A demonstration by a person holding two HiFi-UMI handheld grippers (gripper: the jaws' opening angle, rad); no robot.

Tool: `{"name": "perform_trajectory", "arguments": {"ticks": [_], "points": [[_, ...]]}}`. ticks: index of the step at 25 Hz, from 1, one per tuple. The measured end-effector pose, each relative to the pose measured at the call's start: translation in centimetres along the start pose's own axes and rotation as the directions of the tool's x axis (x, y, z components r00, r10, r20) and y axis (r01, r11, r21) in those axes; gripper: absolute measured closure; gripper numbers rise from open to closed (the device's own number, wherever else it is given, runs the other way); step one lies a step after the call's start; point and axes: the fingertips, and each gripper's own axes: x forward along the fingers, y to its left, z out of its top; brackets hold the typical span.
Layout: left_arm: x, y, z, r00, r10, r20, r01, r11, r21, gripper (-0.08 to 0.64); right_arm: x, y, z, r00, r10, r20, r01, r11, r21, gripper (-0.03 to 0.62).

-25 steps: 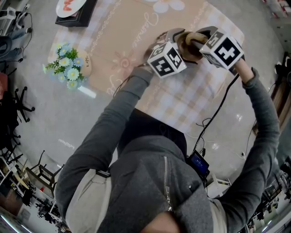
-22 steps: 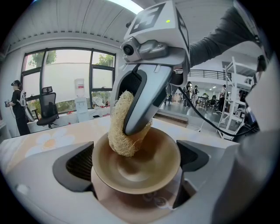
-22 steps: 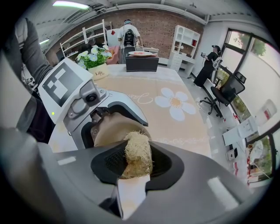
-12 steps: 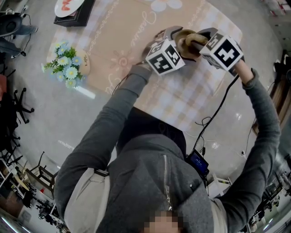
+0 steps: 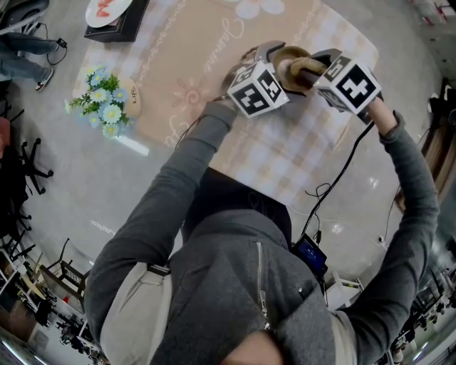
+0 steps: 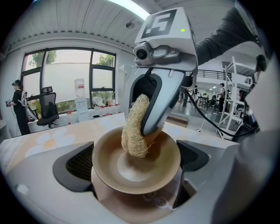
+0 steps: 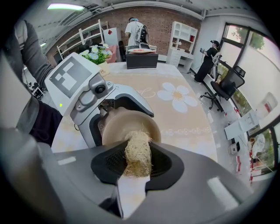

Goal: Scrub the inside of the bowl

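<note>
A tan bowl point(image 6: 148, 177) is tilted toward the camera in the left gripper view, with my left gripper point(image 6: 135, 159) shut on its rim. A straw-coloured loofah scrubber point(image 6: 132, 135) presses against the bowl's inner wall, and my right gripper point(image 7: 138, 164) is shut on the scrubber point(image 7: 138, 151). In the right gripper view the bowl point(image 7: 122, 124) sits just beyond the scrubber, with the left gripper point(image 7: 87, 94) behind it. From the head view both grippers meet over the table, left gripper point(image 5: 271, 64) and right gripper point(image 5: 317, 68), with the bowl point(image 5: 288, 57) between them.
A table with a beige checked cloth point(image 5: 199, 64) lies below. A bunch of flowers point(image 5: 103, 103) stands at its left edge and a black box with a plate point(image 5: 114, 18) at the far corner. A cable point(image 5: 342, 178) hangs from the right gripper. People and office chairs point(image 7: 223, 89) stand beyond.
The right gripper has shifted slightly with the scrubber against the bowl. The left gripper and bowl have barely moved, drifting a little away from me.
</note>
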Motion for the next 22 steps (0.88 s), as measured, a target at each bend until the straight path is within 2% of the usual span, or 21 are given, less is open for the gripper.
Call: {"name": "perform_trajectory", "arguments": {"ticks": [9,22], "points": [[0.0,0.0,0.1,1.000,0.000,0.000,0.000,1.000,-0.001,-0.021,0.1,0.8,-0.5,0.999,0.030,-0.034,-0.029,0.999,0.021,0.488],[0.0,0.0,0.0,1.000,-0.001,-0.001,0.001,1.000,-0.001,-0.023,0.6,2.4,-0.4,0.990,0.122,-0.066,-0.118,0.991,0.061,0.489]]}}
